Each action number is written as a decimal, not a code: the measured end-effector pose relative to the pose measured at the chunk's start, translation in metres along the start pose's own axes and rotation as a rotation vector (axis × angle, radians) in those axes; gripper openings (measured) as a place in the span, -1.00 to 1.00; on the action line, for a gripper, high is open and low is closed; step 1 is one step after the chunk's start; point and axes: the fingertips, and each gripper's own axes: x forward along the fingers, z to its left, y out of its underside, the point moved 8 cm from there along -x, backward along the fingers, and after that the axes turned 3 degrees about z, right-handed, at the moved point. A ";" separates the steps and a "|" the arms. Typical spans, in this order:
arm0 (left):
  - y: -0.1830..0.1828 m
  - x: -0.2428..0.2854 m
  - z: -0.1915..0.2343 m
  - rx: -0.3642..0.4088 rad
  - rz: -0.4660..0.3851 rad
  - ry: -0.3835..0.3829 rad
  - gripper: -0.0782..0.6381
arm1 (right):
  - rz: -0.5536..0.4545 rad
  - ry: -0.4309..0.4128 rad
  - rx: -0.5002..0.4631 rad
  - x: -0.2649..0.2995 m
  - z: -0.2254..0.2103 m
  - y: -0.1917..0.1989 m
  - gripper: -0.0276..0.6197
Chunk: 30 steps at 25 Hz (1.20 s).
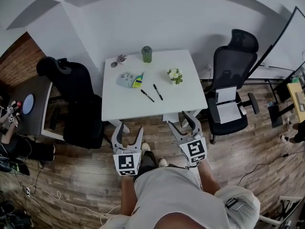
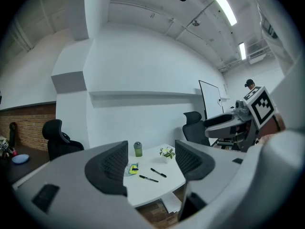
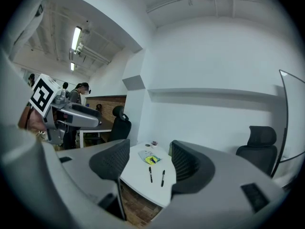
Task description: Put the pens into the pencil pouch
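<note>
Head view shows the person standing short of the white tabletop [image 1: 125,109], with the left gripper [image 1: 129,129] and the right gripper [image 1: 181,122] held out side by side over the wood floor, both aimed at the near edge. Two black pens [image 1: 152,94] lie loose and almost parallel on the front half, just right of the pencil pouch [image 1: 129,80]. That layout likely keeps each pick and drop short. A green cup [image 1: 147,54] and a small potted plant [image 1: 175,75] stand farther back, clear of the working patch, and an office chair [image 1: 231,80] sits at each side. Left gripper view looks nearly level along its jaws, which stand spread with nothing between the pads. The pens and pouch show far off in the gap, so this gripper is lined up rather than engaged. Something yellow-green lies at the pouch's nearer end; whether it is open there cannot be told. Right gripper view shows the same: jaws wide apart and empty, framing both pens on the tabletop, with the pouch just beyond them. No pen is in the pouch yet, so the task appears not to have begun.
</note>
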 end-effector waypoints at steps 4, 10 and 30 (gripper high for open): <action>-0.001 0.016 0.010 0.007 -0.004 0.009 0.07 | -0.005 0.009 -0.005 0.017 -0.005 -0.002 -0.06; -0.003 0.053 0.031 0.005 -0.021 0.031 0.07 | -0.014 0.035 -0.013 0.051 -0.017 -0.006 -0.06; -0.013 0.177 0.122 0.008 -0.059 0.101 0.07 | -0.002 0.102 -0.005 0.180 -0.058 -0.031 -0.06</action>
